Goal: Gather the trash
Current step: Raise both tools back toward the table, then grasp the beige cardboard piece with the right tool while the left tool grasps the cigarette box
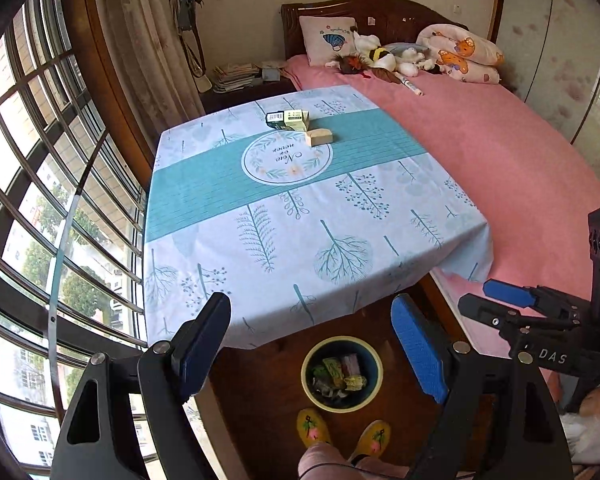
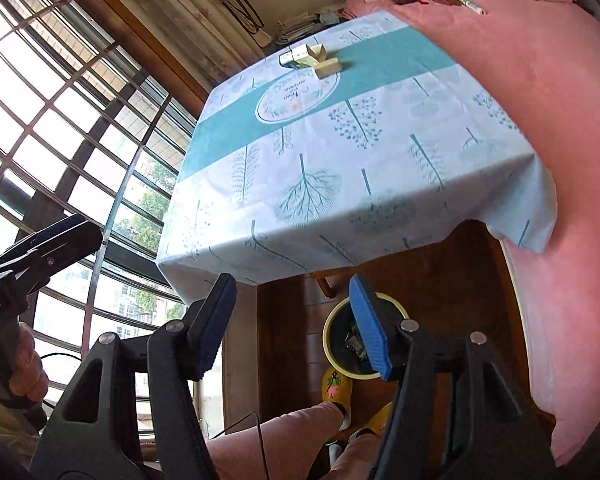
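Note:
A small green-and-white carton (image 1: 289, 119) and a tan box (image 1: 319, 137) lie at the far side of the table (image 1: 260, 248) with the blue-and-white cloth; both show in the right wrist view, carton (image 2: 298, 56) and box (image 2: 328, 68). A round bin (image 1: 342, 372) with trash in it stands on the floor by the table's near edge; it also shows in the right wrist view (image 2: 340, 344). My left gripper (image 1: 312, 344) is open and empty above the bin. My right gripper (image 2: 292, 316) is open and empty; it also shows at right in the left wrist view (image 1: 496, 304).
A bed (image 1: 500, 152) with a pink sheet, pillows and soft toys runs along the table's right side. A barred window (image 1: 40, 200) is at left. My feet in yellow slippers (image 1: 340, 432) stand by the bin on the wooden floor. A nightstand with papers (image 1: 236, 76) is behind the table.

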`<state>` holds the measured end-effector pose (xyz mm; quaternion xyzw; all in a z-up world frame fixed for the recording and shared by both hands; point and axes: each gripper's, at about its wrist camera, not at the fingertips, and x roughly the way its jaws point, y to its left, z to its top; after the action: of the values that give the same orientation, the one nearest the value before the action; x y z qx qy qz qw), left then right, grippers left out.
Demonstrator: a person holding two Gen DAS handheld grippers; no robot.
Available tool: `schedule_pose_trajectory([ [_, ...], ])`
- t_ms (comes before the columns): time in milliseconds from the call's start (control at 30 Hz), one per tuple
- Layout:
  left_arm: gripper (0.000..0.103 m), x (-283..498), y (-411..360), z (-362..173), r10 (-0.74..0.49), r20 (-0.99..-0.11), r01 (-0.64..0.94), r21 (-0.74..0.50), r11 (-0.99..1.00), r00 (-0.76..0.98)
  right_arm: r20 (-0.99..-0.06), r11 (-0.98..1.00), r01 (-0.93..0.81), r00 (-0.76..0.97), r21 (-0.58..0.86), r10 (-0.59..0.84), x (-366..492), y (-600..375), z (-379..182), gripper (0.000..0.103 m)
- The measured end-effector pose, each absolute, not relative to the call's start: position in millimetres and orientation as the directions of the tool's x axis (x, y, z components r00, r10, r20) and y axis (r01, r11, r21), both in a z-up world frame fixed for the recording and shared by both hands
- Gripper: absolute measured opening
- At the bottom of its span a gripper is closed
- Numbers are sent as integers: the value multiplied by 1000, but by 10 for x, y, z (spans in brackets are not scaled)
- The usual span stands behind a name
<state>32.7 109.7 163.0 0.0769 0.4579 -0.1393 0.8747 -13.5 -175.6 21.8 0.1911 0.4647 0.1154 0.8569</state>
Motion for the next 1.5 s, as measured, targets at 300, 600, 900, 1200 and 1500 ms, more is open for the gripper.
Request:
schedule_pose_trajectory([
  [300, 84, 723, 1201, 2252, -102, -755, 313, 142, 939, 648, -707, 927, -80, 624, 367, 334, 285, -1771, 748, 61],
  [600, 84, 1918, 1141, 2354, -119, -732, 393, 215, 894, 671, -675, 951, -73, 688, 301, 267, 1194, -1807, 1106, 61],
  [900, 84, 3966, 903, 1764, -180, -785, 565, 246, 788, 593, -727, 977, 15, 670, 215, 150, 2809, -1774, 854, 73],
  [1200, 84, 5432, 522, 666, -182, -833, 686, 284, 670, 522, -818, 994, 36, 572, 104, 64, 4485, -1544, -207, 75],
  [1500, 84, 5994, 136, 20, -212, -856, 779, 293, 554, 472, -866, 991, 111, 499, 75, 10, 5184, -1408, -1138, 75],
])
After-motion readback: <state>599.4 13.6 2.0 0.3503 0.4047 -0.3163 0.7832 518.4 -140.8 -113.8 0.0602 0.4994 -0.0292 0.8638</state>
